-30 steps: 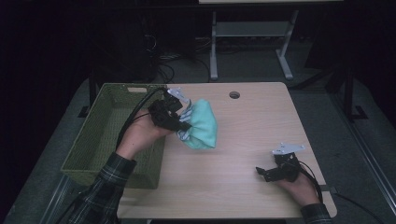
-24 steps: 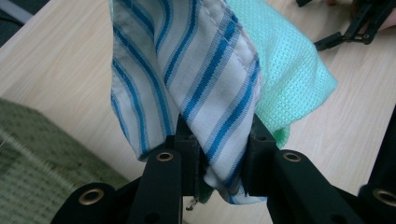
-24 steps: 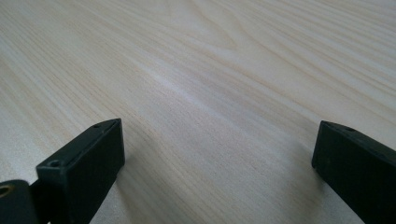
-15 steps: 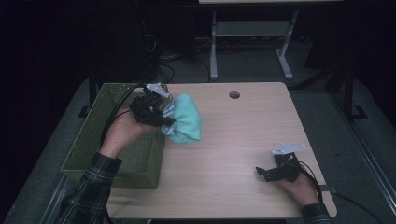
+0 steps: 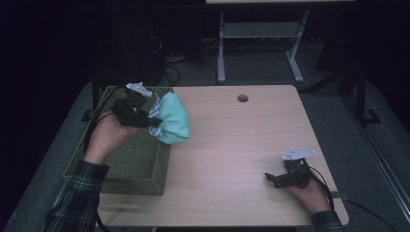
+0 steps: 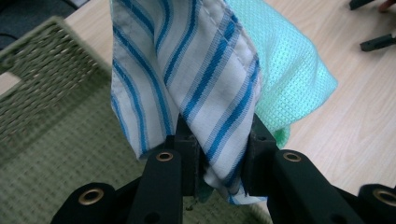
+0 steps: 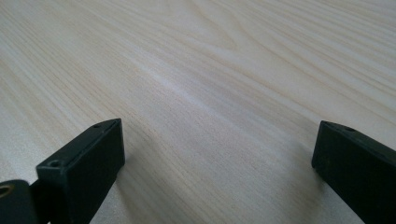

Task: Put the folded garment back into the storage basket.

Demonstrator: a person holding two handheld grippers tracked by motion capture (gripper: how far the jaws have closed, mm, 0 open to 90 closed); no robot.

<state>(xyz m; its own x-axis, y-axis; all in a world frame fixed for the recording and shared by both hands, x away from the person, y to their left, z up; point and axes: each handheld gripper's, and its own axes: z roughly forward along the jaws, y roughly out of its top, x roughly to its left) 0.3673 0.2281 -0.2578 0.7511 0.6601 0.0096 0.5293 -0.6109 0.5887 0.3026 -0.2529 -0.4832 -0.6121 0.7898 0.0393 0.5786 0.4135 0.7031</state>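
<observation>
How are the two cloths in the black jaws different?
The striped cloth is white with blue stripes, while the green cloth is plain mint green. The striped cloth has a smooth, flat weave; the green cloth has a bumpy, waffle-like weave. The striped cloth lies nearer the camera in the left gripper view, with the green cloth bunched behind it. What they share: both hang together from the left gripper, by the edge of the woven basket.

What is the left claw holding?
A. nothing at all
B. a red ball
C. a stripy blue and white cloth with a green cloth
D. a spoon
C: the left claw is pinched on the stripy cloth, with the green cloth bunched up behind it.
</observation>
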